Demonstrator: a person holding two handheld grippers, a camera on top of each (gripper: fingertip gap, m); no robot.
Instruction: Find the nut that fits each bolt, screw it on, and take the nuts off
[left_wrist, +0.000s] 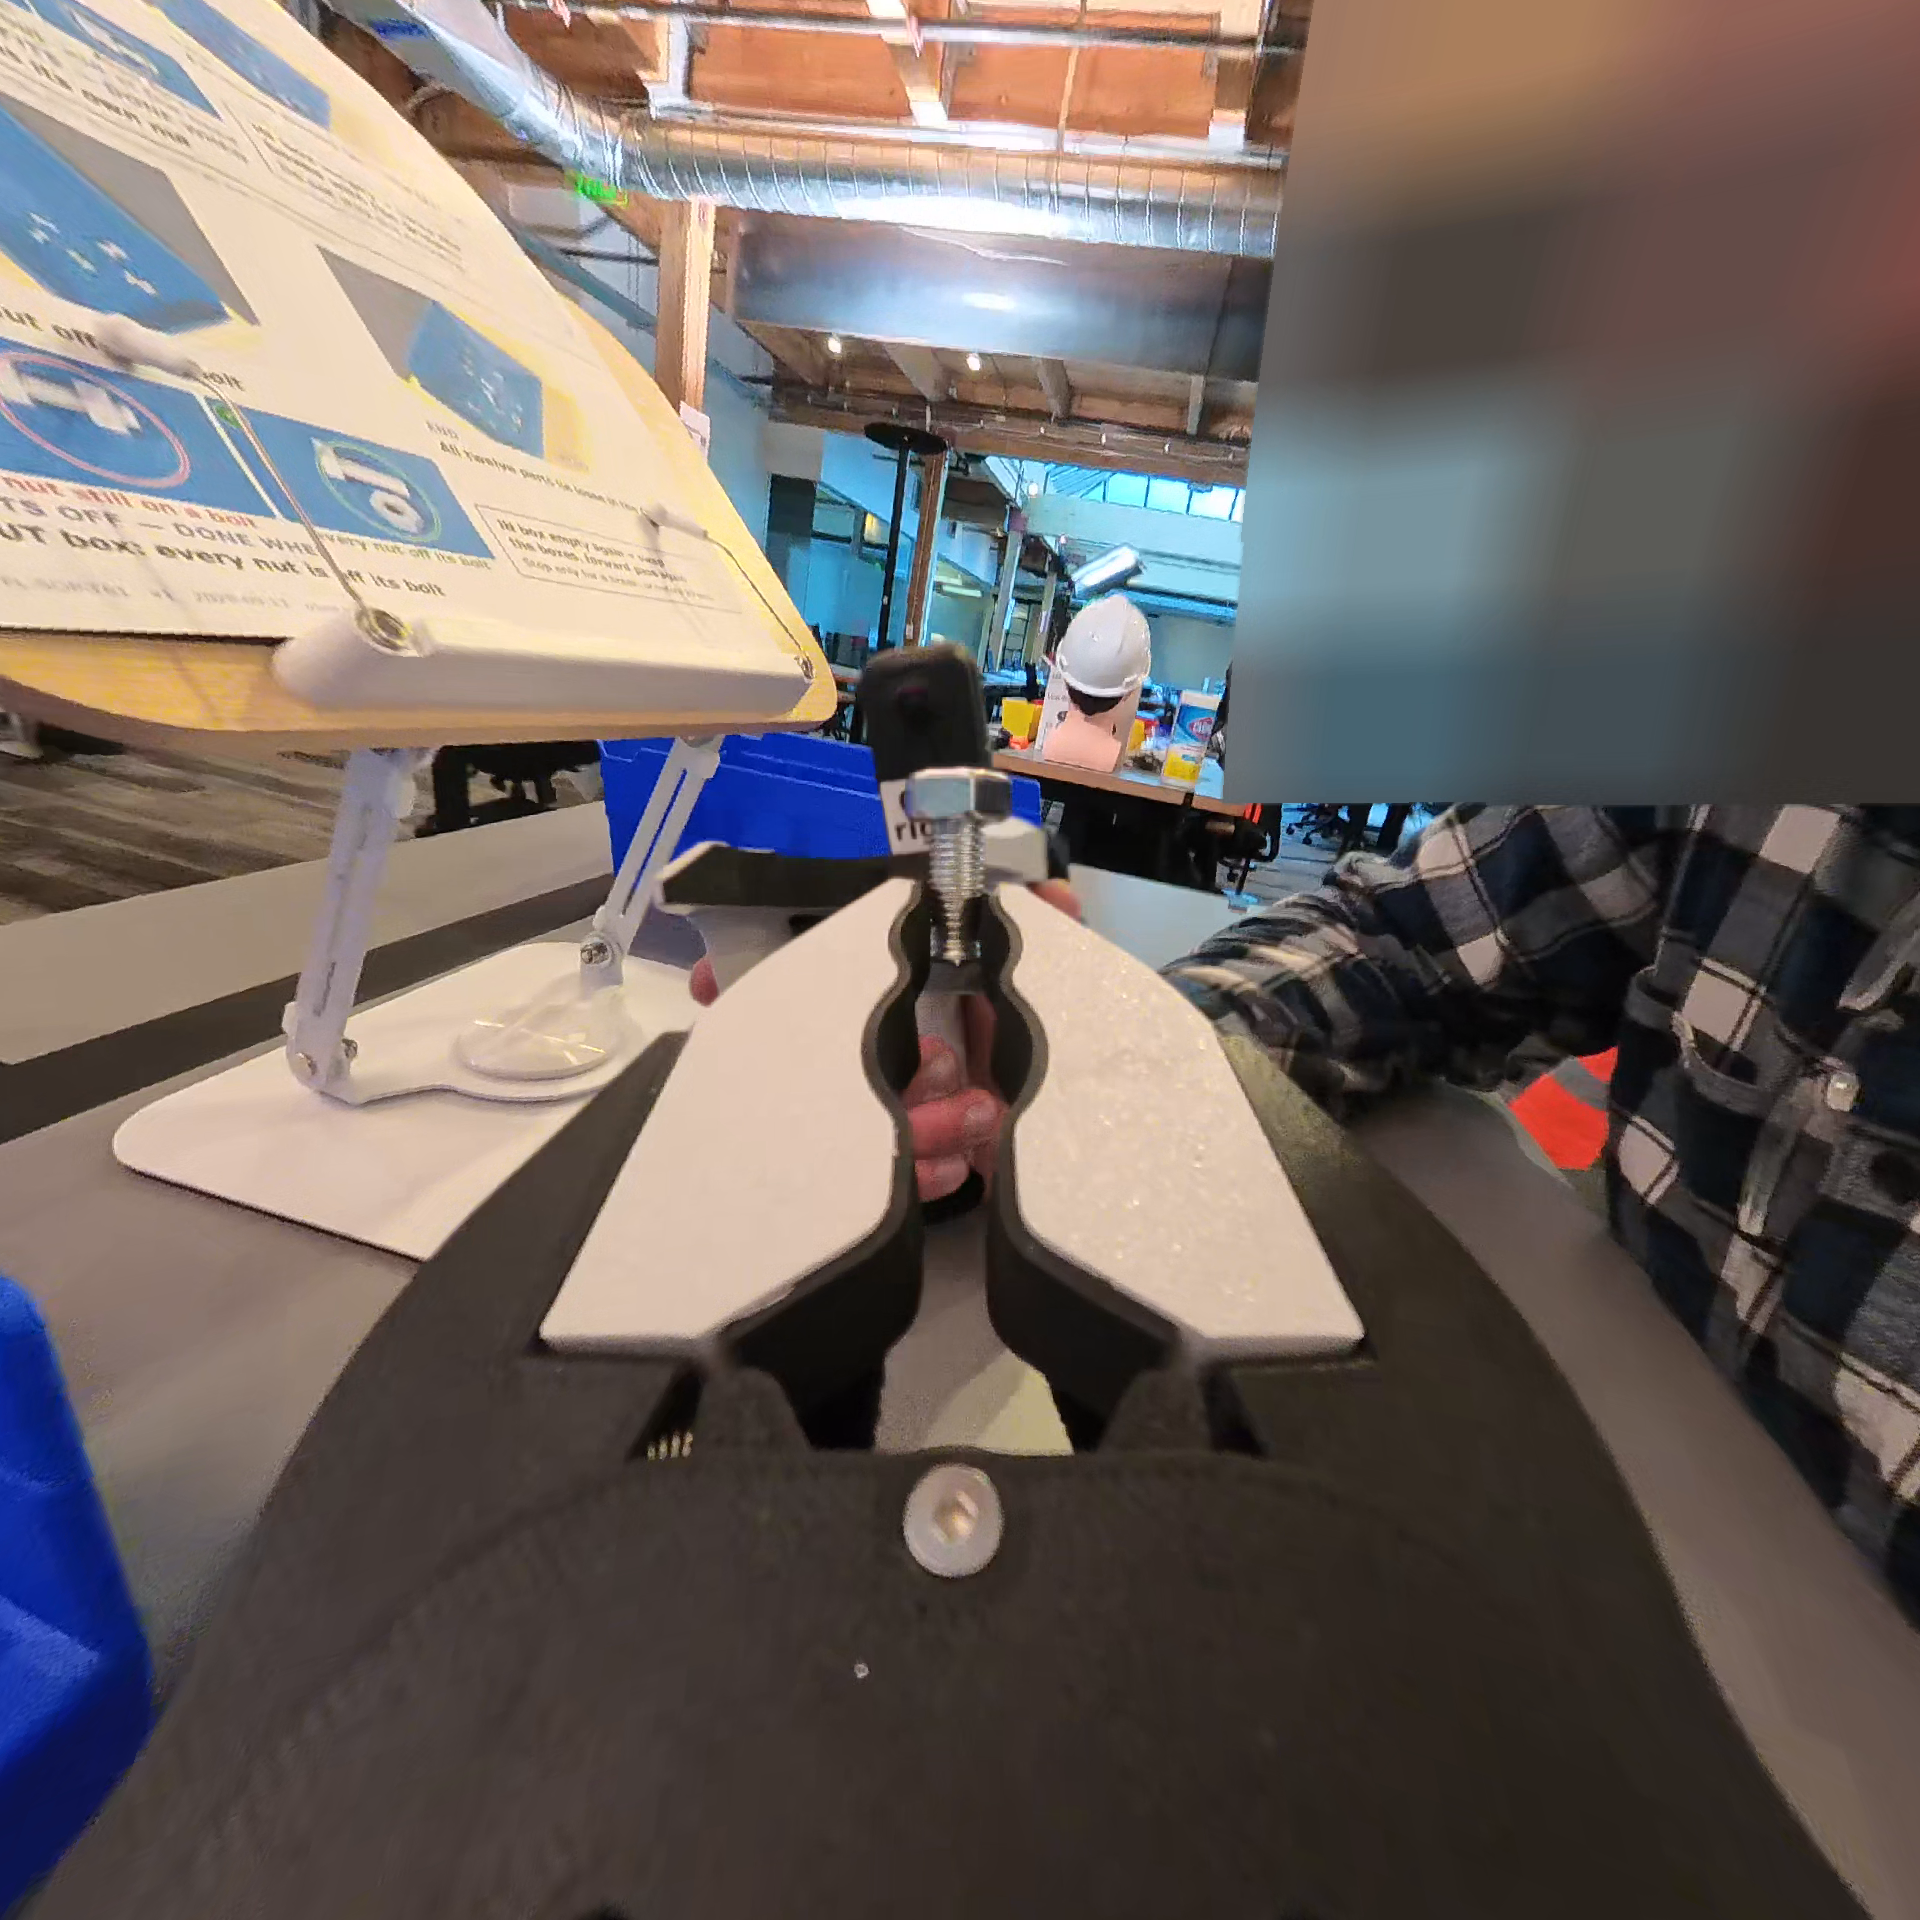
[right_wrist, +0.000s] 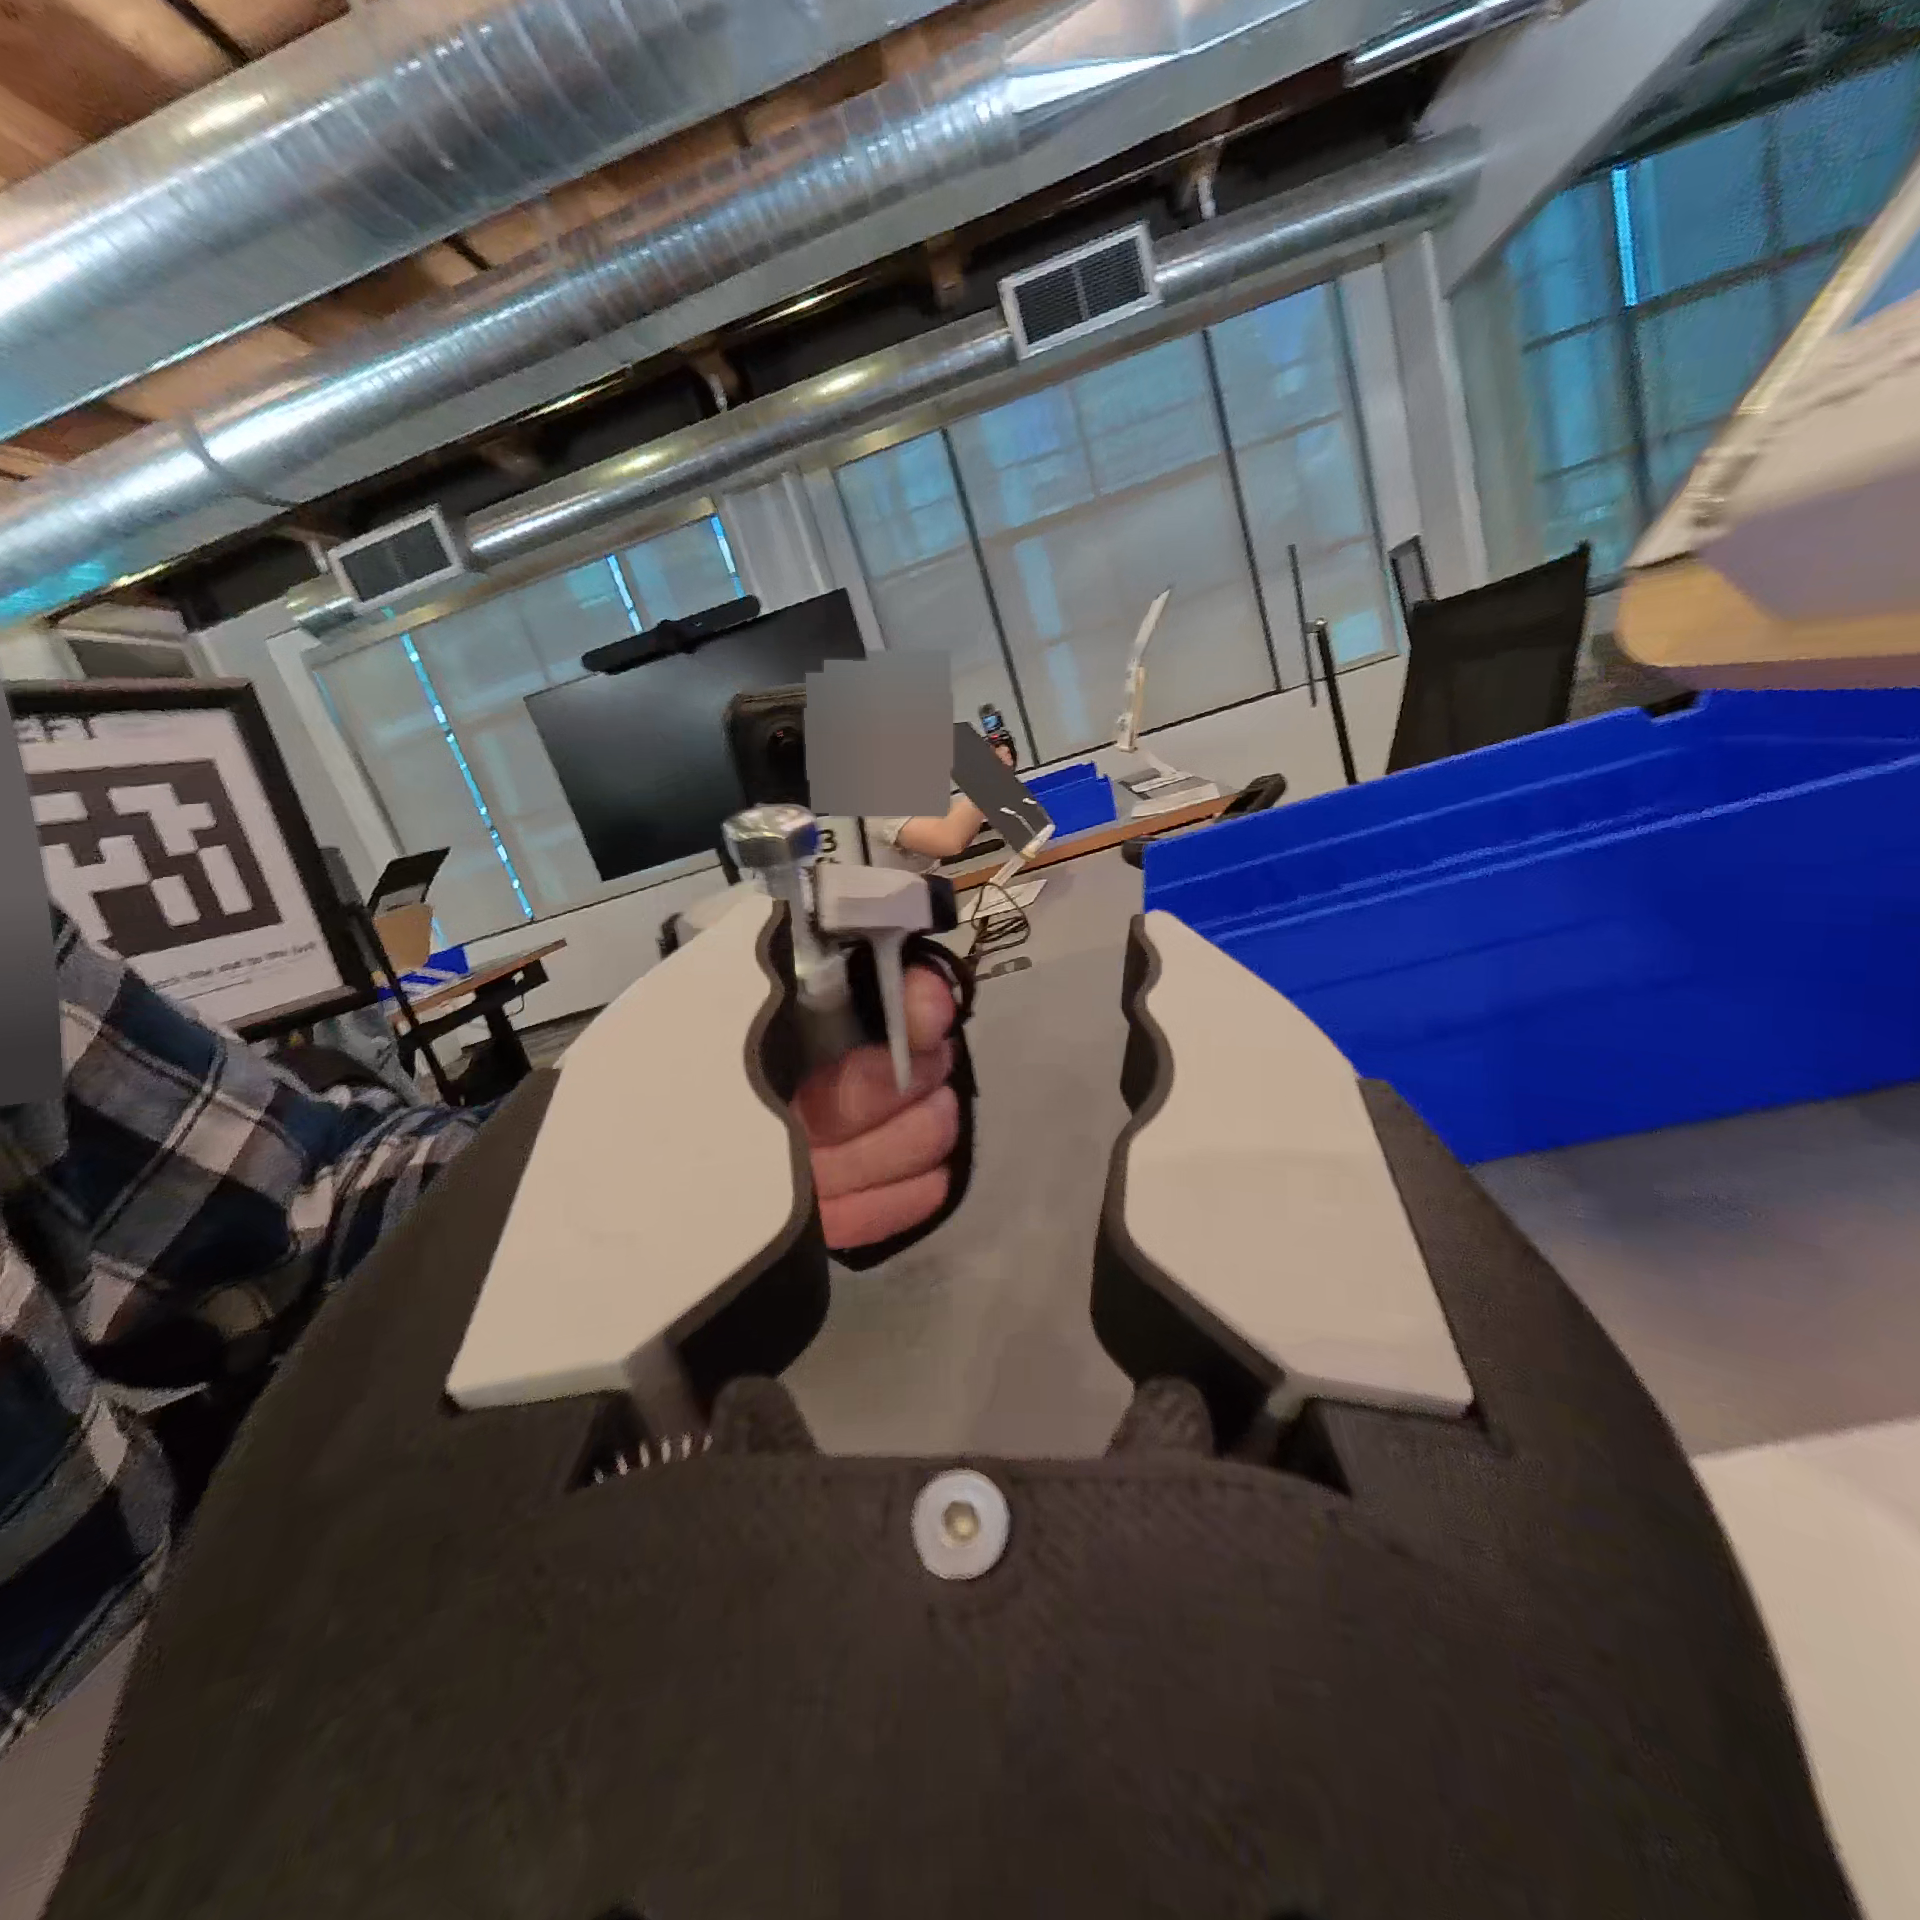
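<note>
My left gripper is shut on the threaded lower end of a silver hex bolt and holds it upright, head on top, above the table. My right gripper is open wide and holds nothing. In the right wrist view the bolt stands just inside my right gripper's left finger, with the left gripper and the hand that holds it behind. In the left wrist view the right gripper's fingertips show on either side of the bolt. I see no nut on the bolt.
A blue bin stands behind the grippers; it also shows in the right wrist view. A white stand with an instruction board is on the left. A plaid sleeve lies to the right. The table is grey.
</note>
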